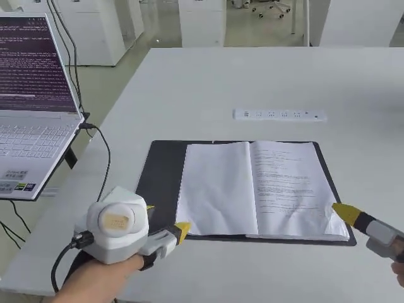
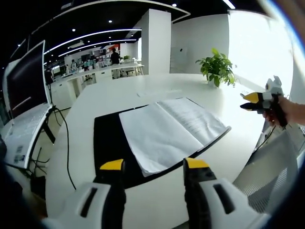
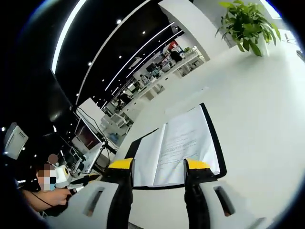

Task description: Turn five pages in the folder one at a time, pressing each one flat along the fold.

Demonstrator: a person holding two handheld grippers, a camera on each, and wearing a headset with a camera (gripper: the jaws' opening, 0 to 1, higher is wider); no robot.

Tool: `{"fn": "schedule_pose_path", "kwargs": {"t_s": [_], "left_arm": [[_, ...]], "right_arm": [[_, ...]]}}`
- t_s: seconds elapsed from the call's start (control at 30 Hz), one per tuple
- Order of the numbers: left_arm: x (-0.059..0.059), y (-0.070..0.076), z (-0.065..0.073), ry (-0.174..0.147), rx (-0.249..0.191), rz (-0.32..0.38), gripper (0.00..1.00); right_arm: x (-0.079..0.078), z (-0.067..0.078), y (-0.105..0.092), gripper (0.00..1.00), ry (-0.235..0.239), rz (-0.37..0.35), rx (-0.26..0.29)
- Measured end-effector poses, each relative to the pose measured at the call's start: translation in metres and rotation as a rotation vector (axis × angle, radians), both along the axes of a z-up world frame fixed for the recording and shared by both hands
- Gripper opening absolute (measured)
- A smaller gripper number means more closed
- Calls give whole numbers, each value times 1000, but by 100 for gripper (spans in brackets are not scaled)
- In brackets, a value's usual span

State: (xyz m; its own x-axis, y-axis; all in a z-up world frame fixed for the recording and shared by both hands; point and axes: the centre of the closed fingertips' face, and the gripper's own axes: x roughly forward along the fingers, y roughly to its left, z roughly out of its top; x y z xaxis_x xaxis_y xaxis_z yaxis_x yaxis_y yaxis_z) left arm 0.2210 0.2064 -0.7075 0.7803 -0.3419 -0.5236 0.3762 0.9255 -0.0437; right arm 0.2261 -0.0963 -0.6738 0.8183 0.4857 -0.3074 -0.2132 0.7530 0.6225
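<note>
- Centrally, the black folder [image 1: 163, 183] lies open and flat on the white surface [image 1: 252, 82], with its spine running away from the person.
- Its left page [image 1: 214, 189] shows a blank face; its right page [image 1: 284, 183] carries printed lines too small to read. Both pages lie down against the cover.
- The left gripper [image 1: 167, 219] is held in a hand [image 1: 101, 278] just off the folder's near left corner. In the left gripper view its yellow-tipped jaws [image 2: 155, 164] stand apart, released and holding nothing, above the near edge of the black cover.
- The right gripper [image 1: 344, 213] sits by the near right corner of the printed page. In the right gripper view its jaws [image 3: 158, 164] are likewise parted and empty; in the left gripper view this gripper [image 2: 251, 101] appears clear of the paper.
- An open laptop [image 1: 31, 95] stands at the left with a dark cable [image 1: 104, 158] trailing from it.
- A white power strip [image 1: 279, 115] lies beyond the folder.
- A potted plant [image 2: 218, 67] stands at the far end of the surface.
</note>
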Motion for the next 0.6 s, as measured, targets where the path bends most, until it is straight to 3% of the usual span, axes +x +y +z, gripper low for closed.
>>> {"fn": "schedule_pose_path", "kwargs": {"t_s": [0.23,0.4,0.6], "left_arm": [[-11,3,11,28,-7,16,63],[-16,9,20,16,-7,25,66],[-17,17,32,-16,-1,29,68]], "right_arm": [[-8,8,-14,56,-40,-24,-100],[-13,16,-20,63,-79,-24,-188],[-15,21,-24,67,-105,-41,-229]]}}
